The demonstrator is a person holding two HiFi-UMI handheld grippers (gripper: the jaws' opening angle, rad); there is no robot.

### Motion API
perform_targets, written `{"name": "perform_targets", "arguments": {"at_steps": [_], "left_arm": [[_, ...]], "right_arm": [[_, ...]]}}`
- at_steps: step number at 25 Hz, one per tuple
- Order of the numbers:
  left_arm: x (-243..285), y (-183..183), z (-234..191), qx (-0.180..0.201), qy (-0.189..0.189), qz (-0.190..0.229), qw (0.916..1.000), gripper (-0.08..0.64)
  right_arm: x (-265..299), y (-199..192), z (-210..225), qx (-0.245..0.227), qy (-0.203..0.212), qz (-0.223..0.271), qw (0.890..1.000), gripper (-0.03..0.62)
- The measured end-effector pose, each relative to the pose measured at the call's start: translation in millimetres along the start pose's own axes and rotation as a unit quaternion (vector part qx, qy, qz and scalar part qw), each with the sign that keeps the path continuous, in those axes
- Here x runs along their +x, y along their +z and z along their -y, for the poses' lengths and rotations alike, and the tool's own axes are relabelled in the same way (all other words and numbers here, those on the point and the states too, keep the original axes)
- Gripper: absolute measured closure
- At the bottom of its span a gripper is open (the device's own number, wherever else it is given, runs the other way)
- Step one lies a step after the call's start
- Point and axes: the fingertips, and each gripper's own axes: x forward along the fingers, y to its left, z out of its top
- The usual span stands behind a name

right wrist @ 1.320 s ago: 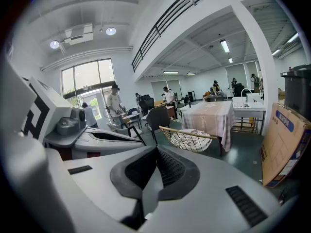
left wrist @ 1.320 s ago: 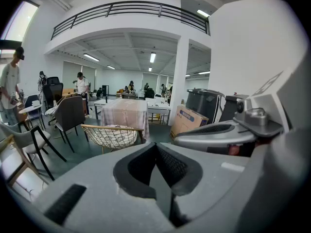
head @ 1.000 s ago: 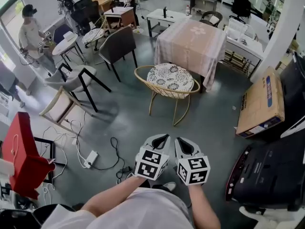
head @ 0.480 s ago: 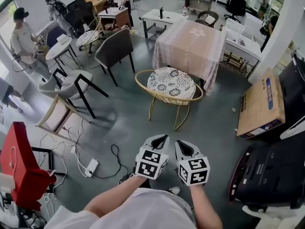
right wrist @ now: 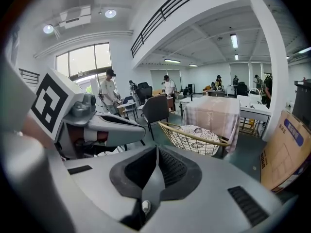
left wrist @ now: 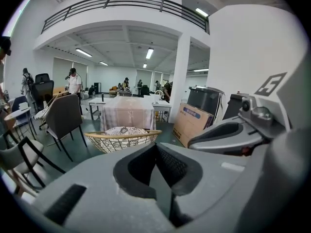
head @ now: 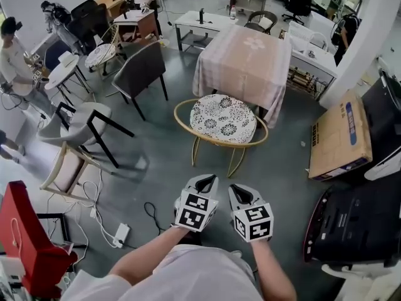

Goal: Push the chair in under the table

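A grey-floored workroom crowded with desks and spare seats: at the centre of the head view stands the round wicker chair (head: 222,119) with its patterned cushion. It sits just in front of the cloth-draped table (head: 245,58) at upper centre, not yet tucked beneath it. At the bottom of the frame the person carries the left gripper (head: 208,179) and right gripper (head: 237,188) side by side, both with jaws closed on nothing. The chair lies straight up the frame from the pair, well apart from them, with the table directly beyond. Neither gripper is clearly nearer, so a push looks set to run along that line.
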Motion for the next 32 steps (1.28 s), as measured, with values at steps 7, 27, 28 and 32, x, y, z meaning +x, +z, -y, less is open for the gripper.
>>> {"name": "perform_targets", "arguments": {"at_steps": [7, 27, 28, 32], "left_arm": [[12.2, 1.8, -55.6, 0.037, -0.027, -0.016, 0.9988, 0.555], [61.2, 5.6, -155.0, 0.252, -0.067, -0.035, 0.9647, 0.551], [63.9, 3.7, -155.6, 0.260, -0.069, -0.039, 0.9622, 0.549], [78.0, -4.2, -160.2, 0.284, -0.076, -0.060, 0.9541, 0.531]], "right_arm": [[52.9, 21.3, -7.0, -0.012, -0.027, -0.012, 0.999, 0.586], [122.8, 34.5, 14.5, -0.077, -0.077, -0.072, 0.991, 0.584], [124.9, 33.0, 16.3, -0.080, -0.076, -0.072, 0.991, 0.584], [137.3, 31.4, 27.1, -0.094, -0.073, -0.070, 0.990, 0.581]]}}
